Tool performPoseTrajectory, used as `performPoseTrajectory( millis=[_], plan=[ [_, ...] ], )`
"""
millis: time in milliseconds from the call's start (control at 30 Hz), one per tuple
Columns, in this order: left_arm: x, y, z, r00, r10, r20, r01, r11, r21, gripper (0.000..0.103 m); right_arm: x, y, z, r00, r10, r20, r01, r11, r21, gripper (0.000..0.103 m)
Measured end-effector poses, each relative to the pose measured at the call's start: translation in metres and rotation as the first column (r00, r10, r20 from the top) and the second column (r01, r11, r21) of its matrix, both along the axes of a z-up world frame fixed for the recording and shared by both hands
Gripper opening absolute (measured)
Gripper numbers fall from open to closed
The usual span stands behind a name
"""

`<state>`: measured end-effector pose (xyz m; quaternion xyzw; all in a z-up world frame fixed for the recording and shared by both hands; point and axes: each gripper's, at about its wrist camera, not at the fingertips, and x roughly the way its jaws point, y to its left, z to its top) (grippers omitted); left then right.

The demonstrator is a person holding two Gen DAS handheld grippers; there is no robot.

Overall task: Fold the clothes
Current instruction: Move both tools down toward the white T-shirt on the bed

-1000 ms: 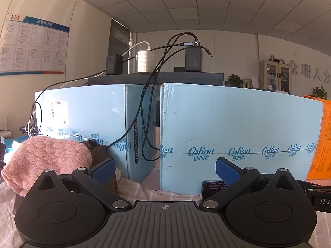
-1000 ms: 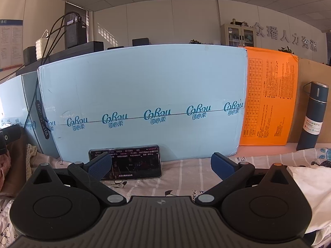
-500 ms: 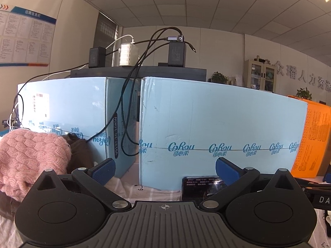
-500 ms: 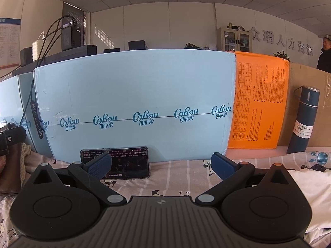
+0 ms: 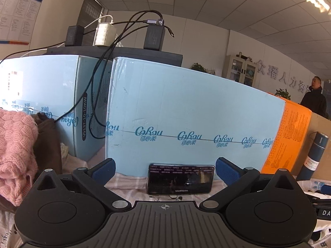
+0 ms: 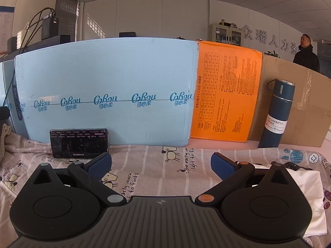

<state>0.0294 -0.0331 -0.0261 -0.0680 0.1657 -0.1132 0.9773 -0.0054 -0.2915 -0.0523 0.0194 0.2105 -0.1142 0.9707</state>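
A pink knit sweater (image 5: 14, 153) lies bunched at the far left beside a brown garment (image 5: 46, 142), its long axis unclear. The left gripper (image 5: 165, 170) and right gripper (image 6: 161, 165) both hang spread apart, empty, above the patterned sheet (image 6: 155, 165). A folded white garment (image 6: 306, 188) lies flat at the right, partly hidden behind the right gripper.

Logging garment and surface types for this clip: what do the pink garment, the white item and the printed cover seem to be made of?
Pink garment: chunky knit, probably wool or acrylic; raised bubble-like stitches, fuzzy matte surface.
White item: smooth thin woven or jersey fabric, likely cotton; flat, matte, no visible texture.
Printed cover: thin woven sheet, cotton-like; matte, stripes and cartoon print, soft wrinkles.
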Motion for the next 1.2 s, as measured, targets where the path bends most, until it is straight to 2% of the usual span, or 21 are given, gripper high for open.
performPoseTrajectory(
  millis=[100, 200, 333, 633, 800, 867, 1033, 1100, 1133, 1200],
  plan=[
    [-0.002, -0.010, -0.003, 0.995, -0.096, -0.010, 0.095, 0.994, -0.046, 0.103, -0.011, -0.023, -0.011, 0.999, -0.036, -0.023, 0.036, 0.999, 0.012, 0.103],
    [-0.004, -0.020, -0.007, 0.981, -0.192, -0.018, 0.190, 0.978, -0.090, 0.103, -0.021, -0.044, -0.019, 0.997, -0.067, -0.037, 0.069, 0.997, 0.031, 0.103],
    [-0.009, -0.040, -0.012, 0.958, -0.287, -0.015, 0.286, 0.955, -0.075, 0.103, -0.029, -0.062, -0.030, 0.993, -0.094, -0.071, 0.096, 0.995, 0.025, 0.103],
    [-0.011, -0.076, -0.032, 0.912, -0.400, -0.089, 0.398, 0.917, -0.039, 0.103, -0.041, -0.087, -0.064, 0.979, -0.098, -0.180, 0.107, 0.993, 0.042, 0.099],
    [-0.012, -0.092, -0.044, 0.885, -0.445, -0.139, 0.447, 0.894, -0.021, 0.103, -0.044, -0.101, -0.079, 0.964, -0.149, -0.222, 0.164, 0.985, 0.051, 0.067],
    [-0.012, -0.096, -0.048, 0.877, -0.457, -0.150, 0.460, 0.888, -0.020, 0.103, -0.046, -0.107, -0.083, 0.960, -0.167, -0.226, 0.183, 0.982, 0.054, 0.058],
    [-0.012, -0.105, -0.059, 0.856, -0.486, -0.178, 0.490, 0.871, -0.021, 0.103, -0.048, -0.116, -0.086, 0.966, -0.167, -0.199, 0.185, 0.980, 0.075, 0.044],
    [-0.012, -0.108, -0.063, 0.847, -0.497, -0.189, 0.503, 0.864, -0.021, 0.103, -0.051, -0.119, -0.086, 0.972, -0.155, -0.177, 0.176, 0.978, 0.108, 0.029],
    [-0.012, -0.110, -0.065, 0.842, -0.503, -0.194, 0.509, 0.860, -0.022, 0.103, -0.052, -0.122, -0.085, 0.975, -0.147, -0.165, 0.170, 0.976, 0.136, 0.025],
    [-0.014, -0.118, -0.071, 0.812, -0.552, -0.192, 0.552, 0.832, -0.054, 0.103, -0.056, -0.129, -0.083, 0.979, -0.148, -0.141, 0.173, 0.967, 0.185, 0.019]
  ],
)
